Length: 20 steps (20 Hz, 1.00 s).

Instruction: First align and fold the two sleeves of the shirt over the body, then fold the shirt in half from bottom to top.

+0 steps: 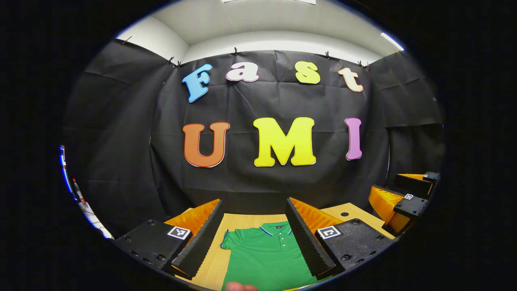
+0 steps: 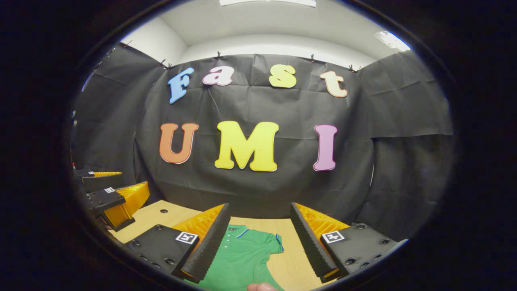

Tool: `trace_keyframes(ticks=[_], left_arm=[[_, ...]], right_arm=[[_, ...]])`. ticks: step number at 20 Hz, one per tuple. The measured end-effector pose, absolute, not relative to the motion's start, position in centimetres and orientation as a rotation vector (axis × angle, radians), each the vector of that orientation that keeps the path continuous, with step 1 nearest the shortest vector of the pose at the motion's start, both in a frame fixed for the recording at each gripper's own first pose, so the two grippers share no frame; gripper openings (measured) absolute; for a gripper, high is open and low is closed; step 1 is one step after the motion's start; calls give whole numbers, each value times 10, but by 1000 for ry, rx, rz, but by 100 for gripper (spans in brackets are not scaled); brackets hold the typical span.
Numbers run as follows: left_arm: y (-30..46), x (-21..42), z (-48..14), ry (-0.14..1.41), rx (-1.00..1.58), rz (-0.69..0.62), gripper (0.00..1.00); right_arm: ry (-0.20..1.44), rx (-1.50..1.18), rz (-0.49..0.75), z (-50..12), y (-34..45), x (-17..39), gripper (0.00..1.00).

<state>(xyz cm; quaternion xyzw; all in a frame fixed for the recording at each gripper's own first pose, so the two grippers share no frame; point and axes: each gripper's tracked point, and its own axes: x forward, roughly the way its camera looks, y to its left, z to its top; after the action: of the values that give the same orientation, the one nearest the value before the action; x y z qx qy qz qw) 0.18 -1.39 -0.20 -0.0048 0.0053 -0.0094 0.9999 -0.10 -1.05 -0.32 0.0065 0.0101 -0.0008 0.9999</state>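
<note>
One green polo shirt [image 1: 264, 254], flat on counter [image 1: 210, 262], collar toward 12 o'clock, long axis 12–6. Two hand-held grippers: left hand-held gripper [image 1: 252, 238] and right hand-held gripper [image 2: 256, 242], both with fingers apart.

Both claws spread wide, held level and side by side.

In the left gripper view, the left claw [image 1: 254, 238] has its two fingers [image 1: 200, 238] set far apart at the bottom of the picture, nothing between them in contact with either. The right claw [image 1: 398, 202] shows off at the right edge, also parted. In the right gripper view, the right claw [image 2: 258, 242] is likewise splayed, fingers [image 2: 311, 242] gripping nothing, and the left claw [image 2: 111, 198] shows at the left edge, parted. A fingertip of the person's hand [image 1: 241, 287] peeks in at the bottom edge of the left gripper view, and another [image 2: 261, 287] in the right gripper view.
</note>
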Motion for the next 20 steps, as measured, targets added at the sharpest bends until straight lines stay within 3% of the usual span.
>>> trace_keyframes(ticks=[11,14,20], left_arm=[[-29,10,-10,27,-10,-39,98],[-35,17,-18,44,-11,-41,98],[-50,33,-30,72,-22,-69,98]], right_arm=[[55,7,7,-12,-20,12,96],[72,6,22,-18,-24,20,93],[227,14,90,-62,-39,58,95]])
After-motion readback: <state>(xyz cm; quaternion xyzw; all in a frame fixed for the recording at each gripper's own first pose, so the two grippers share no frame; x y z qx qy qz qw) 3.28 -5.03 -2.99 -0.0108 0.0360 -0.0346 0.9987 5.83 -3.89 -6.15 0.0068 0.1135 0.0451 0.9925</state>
